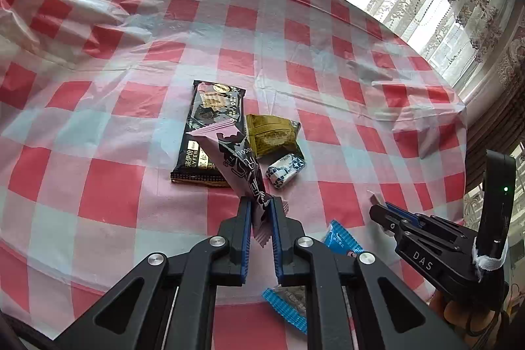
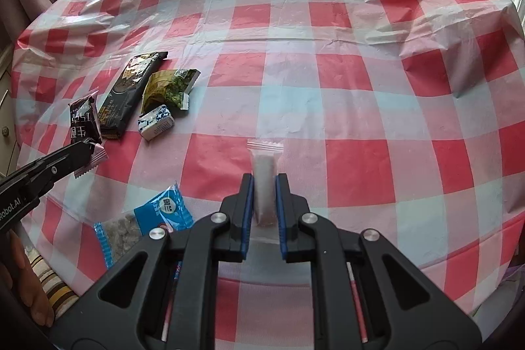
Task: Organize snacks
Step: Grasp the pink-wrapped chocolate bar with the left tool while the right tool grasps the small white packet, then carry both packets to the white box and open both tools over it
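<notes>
My left gripper [image 1: 261,202] is shut on a pink and black chocolate packet [image 1: 236,159], which sticks up tilted above the table; the same packet [image 2: 83,120] shows in the right wrist view, held by the left gripper [image 2: 86,150]. My right gripper [image 2: 264,182] is shut on a small clear sachet [image 2: 264,166] with a pale filling. In the left wrist view the right gripper [image 1: 380,210] shows at the right with a corner of the sachet poking out. On the cloth lie a long black wafer bar [image 1: 210,127], a green-gold packet [image 1: 272,133] and a blue-white candy [image 1: 284,170].
A blue packet with a clear window [image 2: 144,218] lies near the table's front edge, between the two grippers. The red and white checked plastic cloth [image 2: 328,71] is wrinkled at the far left and far right. Curtains and a window stand behind the table.
</notes>
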`<state>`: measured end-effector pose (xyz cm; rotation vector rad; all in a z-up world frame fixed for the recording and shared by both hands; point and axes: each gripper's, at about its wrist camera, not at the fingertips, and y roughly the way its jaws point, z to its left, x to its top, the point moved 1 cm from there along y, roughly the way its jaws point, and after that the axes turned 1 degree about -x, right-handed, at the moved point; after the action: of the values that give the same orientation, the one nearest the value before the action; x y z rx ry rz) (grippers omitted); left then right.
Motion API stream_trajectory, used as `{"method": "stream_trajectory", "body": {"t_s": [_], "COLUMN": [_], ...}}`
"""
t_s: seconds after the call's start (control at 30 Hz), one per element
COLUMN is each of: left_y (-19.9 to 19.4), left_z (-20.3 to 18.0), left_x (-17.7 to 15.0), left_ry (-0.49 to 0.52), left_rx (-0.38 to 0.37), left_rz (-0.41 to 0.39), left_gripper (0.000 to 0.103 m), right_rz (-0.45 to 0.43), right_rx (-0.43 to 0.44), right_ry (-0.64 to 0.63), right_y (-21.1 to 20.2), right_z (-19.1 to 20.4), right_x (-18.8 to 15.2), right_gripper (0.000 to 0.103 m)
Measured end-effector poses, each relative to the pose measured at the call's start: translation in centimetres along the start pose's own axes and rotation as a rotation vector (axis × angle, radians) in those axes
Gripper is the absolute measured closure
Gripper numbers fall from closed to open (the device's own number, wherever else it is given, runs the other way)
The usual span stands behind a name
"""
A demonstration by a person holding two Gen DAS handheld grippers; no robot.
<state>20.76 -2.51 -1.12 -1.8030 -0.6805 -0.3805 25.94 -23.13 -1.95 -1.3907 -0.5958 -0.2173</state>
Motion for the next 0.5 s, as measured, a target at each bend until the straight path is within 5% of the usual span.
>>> {"method": "stream_trajectory", "body": {"t_s": [0.5], "left_y": [-0.6], "left_z": [-7.5], "left_x": [-2.1], "left_ry": [0.12], "left_rx": [-0.115], "left_rz": [0.055], "left_gripper": [0.091], "right_rz": [-0.042], "right_rx": [-0.019], "right_ry": [0.11], "right_y": [-4.1], "right_z": [-5.4], "right_x": [-2.7], "right_gripper": [0.087]}}
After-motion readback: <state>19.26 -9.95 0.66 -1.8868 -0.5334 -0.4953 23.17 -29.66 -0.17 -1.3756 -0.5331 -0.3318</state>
